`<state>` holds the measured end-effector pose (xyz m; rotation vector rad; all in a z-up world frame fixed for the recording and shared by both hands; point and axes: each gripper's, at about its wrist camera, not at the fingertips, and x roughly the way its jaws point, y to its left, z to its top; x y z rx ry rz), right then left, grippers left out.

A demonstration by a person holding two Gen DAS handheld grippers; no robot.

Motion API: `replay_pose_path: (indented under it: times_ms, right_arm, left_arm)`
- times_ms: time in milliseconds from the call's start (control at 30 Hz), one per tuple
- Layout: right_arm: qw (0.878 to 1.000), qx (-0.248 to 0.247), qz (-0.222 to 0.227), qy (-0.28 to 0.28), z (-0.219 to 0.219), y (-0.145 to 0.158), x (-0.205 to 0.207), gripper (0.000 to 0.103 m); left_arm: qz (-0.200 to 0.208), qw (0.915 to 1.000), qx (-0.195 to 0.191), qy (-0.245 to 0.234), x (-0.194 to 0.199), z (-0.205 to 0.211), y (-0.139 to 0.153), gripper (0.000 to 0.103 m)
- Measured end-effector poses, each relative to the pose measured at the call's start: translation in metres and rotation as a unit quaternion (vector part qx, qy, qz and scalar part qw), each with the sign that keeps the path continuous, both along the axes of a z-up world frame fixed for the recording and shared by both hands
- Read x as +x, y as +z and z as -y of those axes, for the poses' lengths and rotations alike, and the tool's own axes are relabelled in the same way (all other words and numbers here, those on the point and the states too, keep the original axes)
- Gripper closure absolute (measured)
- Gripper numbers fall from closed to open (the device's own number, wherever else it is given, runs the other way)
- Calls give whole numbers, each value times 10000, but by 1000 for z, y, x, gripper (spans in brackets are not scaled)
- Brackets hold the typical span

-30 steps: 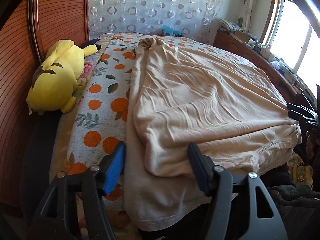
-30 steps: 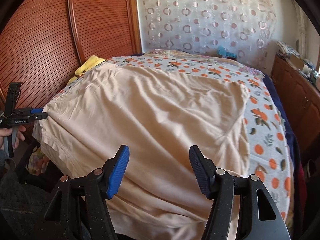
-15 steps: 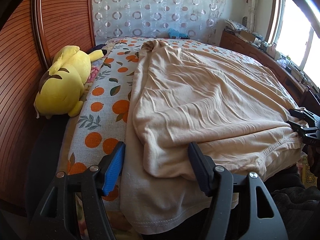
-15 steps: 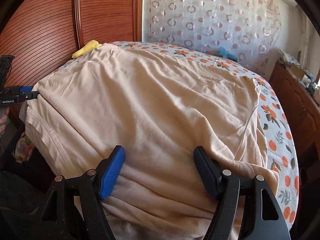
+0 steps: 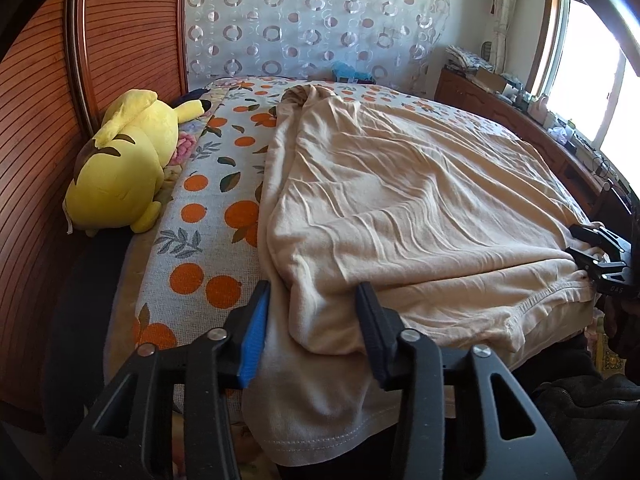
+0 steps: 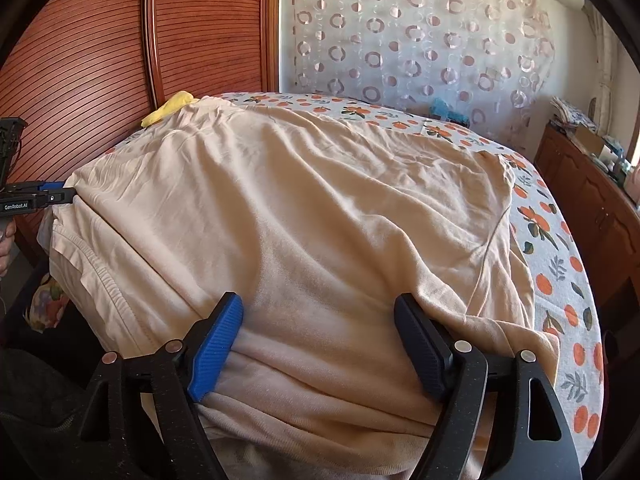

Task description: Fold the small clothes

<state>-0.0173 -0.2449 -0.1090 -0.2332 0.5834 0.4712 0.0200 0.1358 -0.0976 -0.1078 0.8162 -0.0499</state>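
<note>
A: Item one?

B: Beige cotton garment (image 5: 400, 208), large, wrinkled, spread across the bed with one layer folded back over another. Its stitched hem hangs over the near edge of the mattress.

A: Support?

B: Bed cover (image 5: 208, 216), white fabric printed with oranges and green leaves, showing along both sides of the garment.

A: Left tool?

B: Left gripper (image 5: 314, 336), black frame, one blue pad and one black. Jaws stand wide apart, straddling the near left corner of the folded layer; the cloth lies between them, and they are not clamped on it.

A: Right tool?

B: Right gripper (image 6: 320, 348), same build. Jaws wide apart over the garment's near right edge, fabric bunched between and under the fingers, nothing pinched. In the left wrist view it sits at the far right edge of the cloth (image 5: 600, 258).

A: Other stock?

B: Yellow plush toy (image 5: 120, 168) with brown stripes, lying beside the reddish-brown slatted wooden panel (image 5: 44, 128), apart from the garment. Sheer curtain (image 6: 420, 40) with ring pattern behind the bed. Brown wooden cabinet (image 6: 592, 196) along the right side, cluttered with small objects.
</note>
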Motion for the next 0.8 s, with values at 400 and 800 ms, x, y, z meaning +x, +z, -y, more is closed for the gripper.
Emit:
replay_pose_path:
  times_ms: [400, 800]
  right_arm:
    - [10000, 13, -7, 69, 3, 1, 1, 22]
    - [9985, 482, -66, -259, 50, 24, -8, 22]
  left_arm:
    - [157, 9977, -592, -279, 0, 13, 22, 96]
    - [650, 9808, -578, -1747, 55, 125, 92, 96]
